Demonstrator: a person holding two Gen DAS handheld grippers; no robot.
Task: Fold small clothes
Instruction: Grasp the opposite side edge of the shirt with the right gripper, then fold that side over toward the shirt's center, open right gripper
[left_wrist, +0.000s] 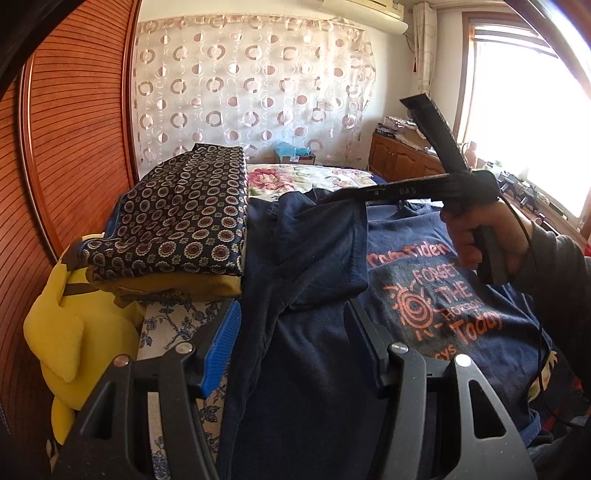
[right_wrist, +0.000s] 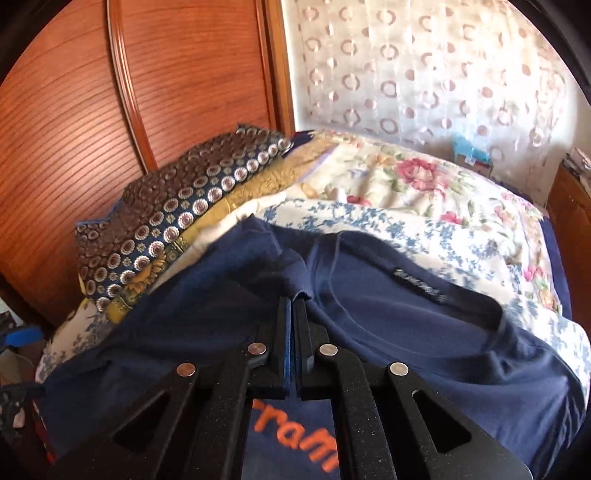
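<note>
Evidently the fold is in its sleeve stage: the navy T-shirt (left_wrist: 436, 295) lies print-up on the bed (right_wrist: 424, 192), its orange lettering just under and behind the right tool (right_wrist: 294, 306), its collar ahead and to that tool's right. The right tool has its two pads pressed together on a pinch of the shirt's sleeve edge, and the left wrist view shows that sleeve (left_wrist: 317, 236) lifted off the bed and hanging from the tool's tip, draped down toward the shirt's body. The person's hand (left_wrist: 480, 236) grips the handle behind it.

The left tool (left_wrist: 291, 350) stands with its pads apart, one on each side of the shirt's long side edge, which runs between them; they do not appear to press on the cloth, so I judge it to be waiting rather than holding.

Beyond the left tool and to its left sits a stack of folded clothes (left_wrist: 177, 218), a dark patterned piece on top with yellow beneath, likely where the finished shirt belongs.

The next move, as I read it, calls for carrying the pinched sleeve across onto the printed front and laying it flat before the pads part. The left tool would do well to close on or press down the side edge, so the body does not drag along with the sleeve.
</note>
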